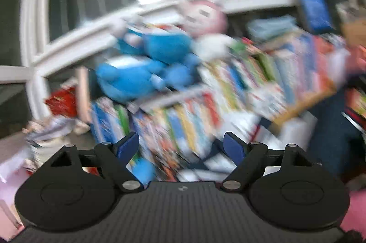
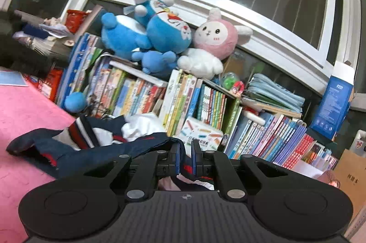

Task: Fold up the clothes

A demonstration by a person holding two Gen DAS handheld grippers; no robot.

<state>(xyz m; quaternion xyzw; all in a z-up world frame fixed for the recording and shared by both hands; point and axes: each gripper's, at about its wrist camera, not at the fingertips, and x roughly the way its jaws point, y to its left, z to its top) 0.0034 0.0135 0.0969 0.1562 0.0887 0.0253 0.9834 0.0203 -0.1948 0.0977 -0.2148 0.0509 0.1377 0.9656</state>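
A navy garment with red and white striped trim lies crumpled on the pink surface. One end of it is lifted and runs between the blue pads of my right gripper, which is shut on that cloth. A white piece of clothing lies bunched behind it. The left wrist view is blurred by motion. My left gripper is open there, with nothing between its fingers and the bookshelf beyond. Dark navy cloth shows at the right of that view.
Rows of colourful books line a low shelf under a white-framed window. Blue plush toys and a pink rabbit plush sit on top. A blue box stands at the right, a brown paper bag below it.
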